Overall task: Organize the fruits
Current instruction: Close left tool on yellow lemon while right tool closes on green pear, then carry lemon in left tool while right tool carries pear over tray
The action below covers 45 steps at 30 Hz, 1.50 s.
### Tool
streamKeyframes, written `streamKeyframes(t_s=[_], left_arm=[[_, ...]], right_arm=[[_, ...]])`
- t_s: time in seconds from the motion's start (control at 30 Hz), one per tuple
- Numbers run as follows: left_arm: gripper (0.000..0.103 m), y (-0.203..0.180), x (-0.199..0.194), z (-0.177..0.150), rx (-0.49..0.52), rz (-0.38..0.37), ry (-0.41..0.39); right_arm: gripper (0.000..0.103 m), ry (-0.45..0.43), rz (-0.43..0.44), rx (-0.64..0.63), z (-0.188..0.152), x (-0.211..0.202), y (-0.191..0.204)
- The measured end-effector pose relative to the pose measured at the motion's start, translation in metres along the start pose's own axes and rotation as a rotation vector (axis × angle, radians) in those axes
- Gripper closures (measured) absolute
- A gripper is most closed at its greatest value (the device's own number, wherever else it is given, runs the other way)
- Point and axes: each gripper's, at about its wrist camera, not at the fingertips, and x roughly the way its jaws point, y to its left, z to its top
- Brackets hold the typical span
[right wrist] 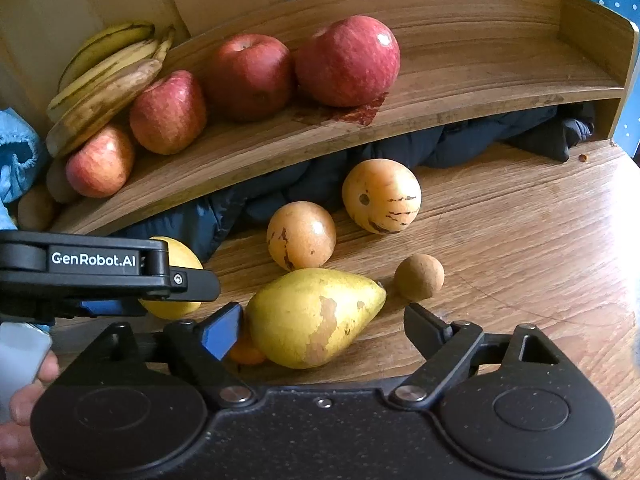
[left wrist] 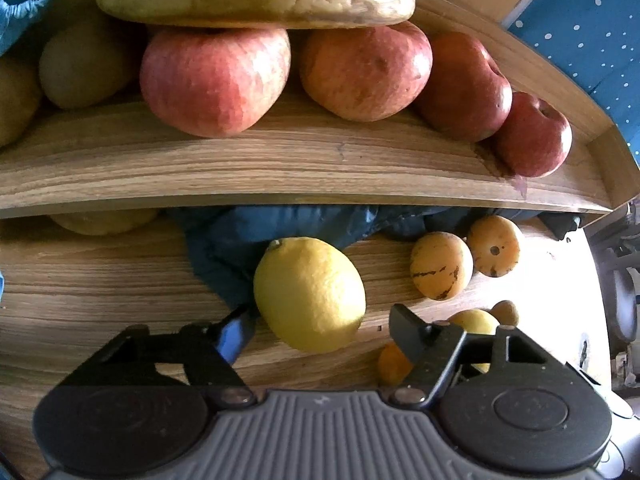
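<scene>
A yellow lemon (left wrist: pixel 310 294) lies on the wooden table between the open jaws of my left gripper (left wrist: pixel 322 326); I cannot tell whether the fingers touch it. In the right wrist view the left gripper (right wrist: pixel 112 276) covers most of the lemon (right wrist: pixel 176 280). My right gripper (right wrist: pixel 322 324) is open around a yellow-green pear (right wrist: pixel 314 316) lying on the table. Red apples (right wrist: pixel 248 76) and bananas (right wrist: pixel 104 68) sit on the raised wooden shelf (right wrist: pixel 460 92).
Two orange-yellow striped round fruits (right wrist: pixel 382 196) (right wrist: pixel 301 235), a small brown round fruit (right wrist: pixel 419 277) and a small orange fruit (right wrist: pixel 244 350) lie on the table. Dark blue cloth (right wrist: pixel 440 144) is stuffed under the shelf. Brownish fruits (left wrist: pixel 84 64) sit on the shelf's left.
</scene>
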Motion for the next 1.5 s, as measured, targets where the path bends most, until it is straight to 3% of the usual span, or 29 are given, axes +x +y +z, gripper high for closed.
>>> streamKeyframes(t_s=[0.23, 0.37, 1.5], left_arm=[[0.034, 0.002, 0.002, 0.001, -0.015, 0.002, -0.005], [0.042, 0.004, 0.001, 0.001, -0.020, 0.010, -0.012], [0.044, -0.004, 0.002, -0.010, -0.003, -0.010, 0.003]], right_arm=[[0.021, 0.012, 0.004, 0.012, 0.002, 0.005, 0.001], [0.024, 0.016, 0.009, 0.013, 0.002, 0.007, 0.002], [0.036, -0.029, 0.064, 0.072, -0.010, -0.001, -0.014]])
